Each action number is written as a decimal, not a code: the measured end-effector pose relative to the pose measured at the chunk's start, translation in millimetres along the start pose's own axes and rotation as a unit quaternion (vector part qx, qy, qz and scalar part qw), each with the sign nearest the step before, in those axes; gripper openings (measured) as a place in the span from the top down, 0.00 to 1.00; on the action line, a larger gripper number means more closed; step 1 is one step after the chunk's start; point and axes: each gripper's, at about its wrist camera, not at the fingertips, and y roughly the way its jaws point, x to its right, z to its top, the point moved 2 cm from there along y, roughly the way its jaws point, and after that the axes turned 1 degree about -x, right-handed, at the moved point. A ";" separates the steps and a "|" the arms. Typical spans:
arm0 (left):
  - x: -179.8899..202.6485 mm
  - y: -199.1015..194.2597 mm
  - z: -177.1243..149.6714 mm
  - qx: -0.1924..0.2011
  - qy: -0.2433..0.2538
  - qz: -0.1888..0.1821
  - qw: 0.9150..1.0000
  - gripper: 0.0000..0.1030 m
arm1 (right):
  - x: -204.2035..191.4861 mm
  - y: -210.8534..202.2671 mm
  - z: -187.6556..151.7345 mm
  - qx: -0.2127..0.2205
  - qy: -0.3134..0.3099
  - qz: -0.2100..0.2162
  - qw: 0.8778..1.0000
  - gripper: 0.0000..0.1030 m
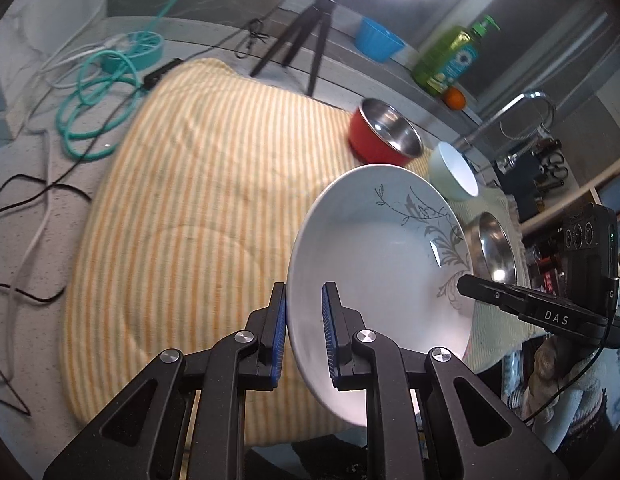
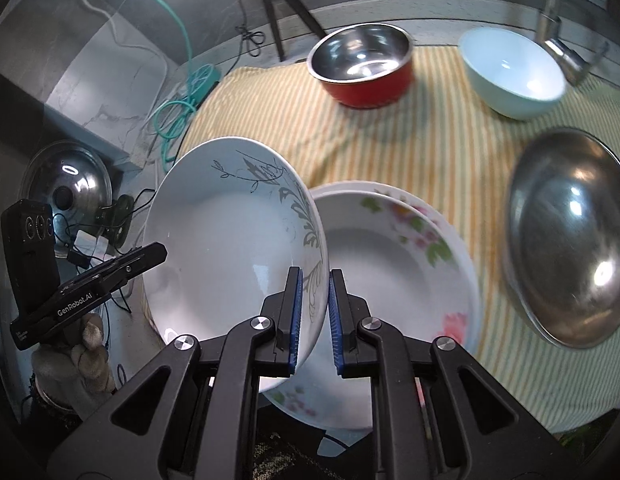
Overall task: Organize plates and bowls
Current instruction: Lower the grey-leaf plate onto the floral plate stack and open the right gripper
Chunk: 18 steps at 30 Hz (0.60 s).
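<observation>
Both grippers are on the same grey-leaf plate (image 2: 234, 240), held up off the striped cloth (image 1: 198, 200) and tilted. Left gripper (image 1: 304, 336) straddles its near-left rim, right gripper (image 2: 313, 320) its right rim; jaws on each look closed onto the rim w/ pads either side, tho right pads show a sliver of gap, so grip there prob. light.

Key relation: the flower plate stack (image 2: 398, 264) lies just right of & below the held plate, directly ahead of the right gripper, the held plate's right edge overlapping its left rim. So the likely move is short: rightward & down, level out, nest on top.

Room: steel dish (image 2: 570, 240) sits further right, near the stack but apart; red bowl (image 2: 366, 64) & pale bowl (image 2: 514, 76) well behind. Left half of cloth is bare. Bench edge runs close under the stack's near rim, so watch overhang.
</observation>
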 end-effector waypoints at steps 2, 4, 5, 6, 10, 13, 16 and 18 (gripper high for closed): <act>9.3 7.0 -2.1 -0.009 0.007 -0.005 1.000 0.85 | 11.9 -5.3 -4.7 0.002 0.011 -0.005 1.000 0.87; 18.8 13.0 -4.1 -0.016 0.014 -0.009 1.000 0.85 | 22.6 -8.6 -8.7 0.002 0.021 -0.008 1.000 0.87; 23.0 15.7 -4.9 -0.019 0.019 -0.010 1.000 0.85 | 25.9 -9.5 -11.0 0.003 0.024 -0.010 1.000 0.87; 26.9 18.0 -5.8 -0.023 0.023 -0.012 0.999 0.85 | 30.6 -10.2 -12.7 0.002 0.028 -0.011 1.000 0.87; 39.6 25.6 -7.5 -0.033 0.038 -0.013 0.999 0.85 | 44.8 -12.6 -20.5 -0.001 0.040 -0.016 0.999 0.87; 45.4 30.7 -8.1 -0.040 0.044 -0.013 0.998 0.85 | 53.1 -12.5 -25.2 -0.004 0.047 -0.017 0.999 0.87; 49.5 36.2 -9.7 -0.049 0.049 -0.010 0.998 0.85 | 58.8 -10.7 -27.7 -0.007 0.052 -0.018 0.998 0.87; 50.8 38.8 -11.2 -0.053 0.051 -0.009 0.997 0.85 | 61.6 -11.1 -28.2 -0.009 0.053 -0.019 0.998 0.87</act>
